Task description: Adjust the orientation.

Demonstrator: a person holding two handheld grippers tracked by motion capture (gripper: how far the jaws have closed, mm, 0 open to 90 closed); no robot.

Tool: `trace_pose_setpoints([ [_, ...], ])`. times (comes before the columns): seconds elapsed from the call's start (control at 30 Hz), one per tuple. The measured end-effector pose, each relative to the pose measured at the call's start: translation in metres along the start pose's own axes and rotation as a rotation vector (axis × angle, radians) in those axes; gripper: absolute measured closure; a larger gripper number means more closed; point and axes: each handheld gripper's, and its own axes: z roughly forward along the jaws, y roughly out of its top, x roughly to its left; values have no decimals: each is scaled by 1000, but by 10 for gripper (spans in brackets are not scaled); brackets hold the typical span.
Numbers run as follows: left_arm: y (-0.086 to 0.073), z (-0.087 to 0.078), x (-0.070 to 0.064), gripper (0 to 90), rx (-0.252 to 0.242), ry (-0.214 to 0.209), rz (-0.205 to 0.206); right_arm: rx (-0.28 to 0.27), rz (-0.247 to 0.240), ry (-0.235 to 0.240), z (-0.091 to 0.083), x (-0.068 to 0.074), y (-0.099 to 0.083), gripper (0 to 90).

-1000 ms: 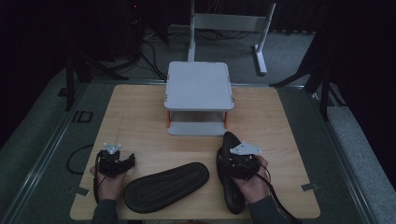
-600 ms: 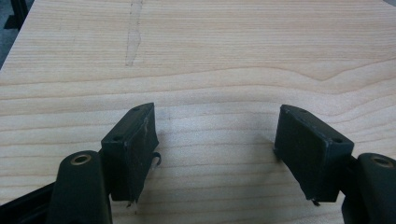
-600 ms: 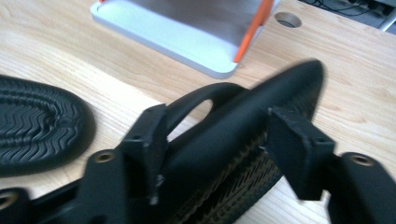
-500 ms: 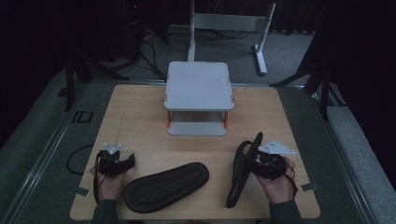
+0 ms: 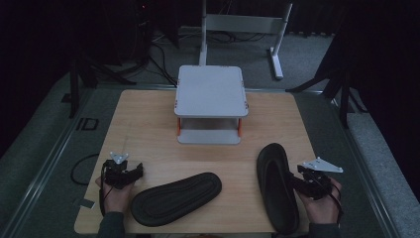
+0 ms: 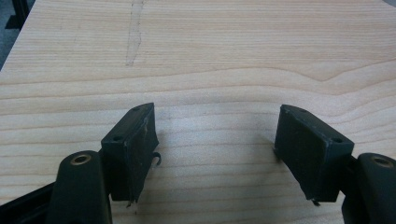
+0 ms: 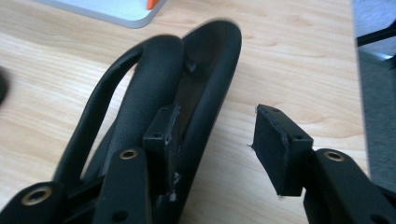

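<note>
Two black slippers lie on the wooden table (image 5: 148, 129). One slipper (image 5: 176, 198) rests flat near the front edge, left of centre. The other slipper (image 5: 275, 188) is at the front right, tipped on its side (image 7: 187, 84). My right gripper (image 5: 303, 182) (image 7: 219, 140) is open and straddles that slipper's sole. Its left jaw sits against the footbed under the strap, and its right jaw stands clear of the sole. My left gripper (image 5: 124, 174) (image 6: 215, 144) is open over bare wood, just left of the flat slipper, with nothing between its fingers.
A small grey two-level stand (image 5: 210, 91) with orange posts sits at the middle back of the table. Bare wood lies between it and the slippers. The table's right edge runs close beside my right hand. Dark floor and cables surround the table.
My right gripper has carried its slipper from the centre front to the right and turned it onto its side. The jaws now stand apart. The left gripper and the flat slipper have not moved.
</note>
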Motion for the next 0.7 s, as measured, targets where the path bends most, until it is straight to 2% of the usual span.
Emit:
trace_pose_setpoints([
  [0.07, 0, 0, 0, 296, -1, 0, -1, -9, -1, 0, 0, 0, 0, 507],
  [0.1, 0, 0, 0, 297, -1, 0, 0, -36, -9, -17, -2, 3, 2, 496],
  [0.2, 0, 0, 0, 297, 0, 0, 0, -65, 5, -43, -4, 4, 4, 457],
  [0.27, 0, 0, 0, 296, 0, 0, 0, -86, 16, -34, -6, 5, 4, 451],
  [0.4, 0, 0, 0, 298, 1, 0, 0, -49, -18, 33, -2, 16, 2, 473],
  [0.43, 0, 0, 0, 299, 1, 0, 0, -49, -18, 33, -2, 16, 2, 473],
  [0.47, 0, 0, 0, 299, 1, 0, -1, -23, -23, 52, 2, 24, -5, 479],
  [0.53, 0, 0, 0, 299, 0, 0, -1, 2, -26, 65, 5, 32, -14, 480],
  [0.6, 0, 0, 0, 298, 1, 0, 0, 14, -25, 71, 6, 35, -19, 480],
  [0.63, 0, 0, 0, 299, 1, 0, -1, 38, -5, 97, 8, 41, -28, 492],
  [0.7, 0, 0, 0, 299, 1, 0, 0, 56, -4, 106, 10, 44, -32, 497],
])
